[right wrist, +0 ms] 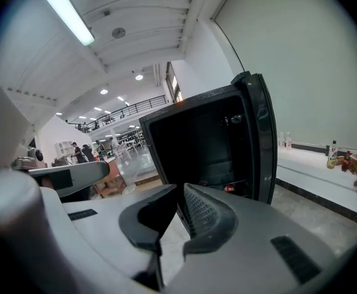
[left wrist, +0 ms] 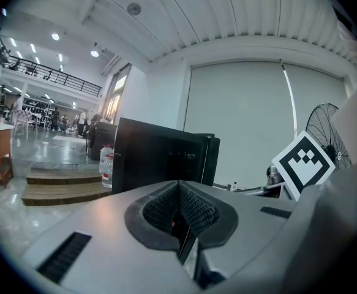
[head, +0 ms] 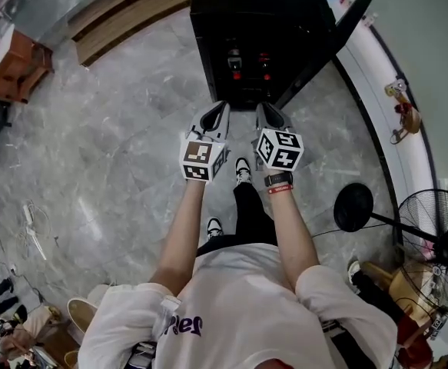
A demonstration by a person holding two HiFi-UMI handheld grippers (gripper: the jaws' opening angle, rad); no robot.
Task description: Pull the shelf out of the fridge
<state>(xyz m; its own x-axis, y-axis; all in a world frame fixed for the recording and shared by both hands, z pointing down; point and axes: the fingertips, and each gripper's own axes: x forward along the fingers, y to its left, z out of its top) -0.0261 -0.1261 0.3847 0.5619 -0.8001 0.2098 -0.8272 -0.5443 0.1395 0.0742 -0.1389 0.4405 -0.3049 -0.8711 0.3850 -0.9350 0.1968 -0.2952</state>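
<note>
Polished grey marble floor [head: 116, 152] across a large open hall, with a white wall along the right.

Black fridge [head: 254, 21] standing on that floor at far centre. Door [head: 327, 41] swung open to the right, dark interior facing the near side.

Shelf located inside that interior, not separately resolved in the dark. Two small red-marked items [head: 236, 72] noted low in the opening, possibly resting on it; cannot confirm.

Left gripper [head: 216, 114] and right gripper [head: 270, 115] held side by side at near centre, close to the open front but apart from it, neither inside the cabinet. Left jaws pressed together, nothing between. Right jaws parted by a narrow gap, nothing between.

Handling, as judgement only:
- Expected flat and stiff, fairly light when bare, heavier and liable to shed its load if items sit on it.
- Material unknown; if glass, to be treated as slick and breakable.
- Likely seated in side runners, so prone to jamming when pulled unevenly.

Recommended hold: near front edge, one gripper toward the left end and one toward the right, jaws widened first, then drawn level toward the near side.
</note>
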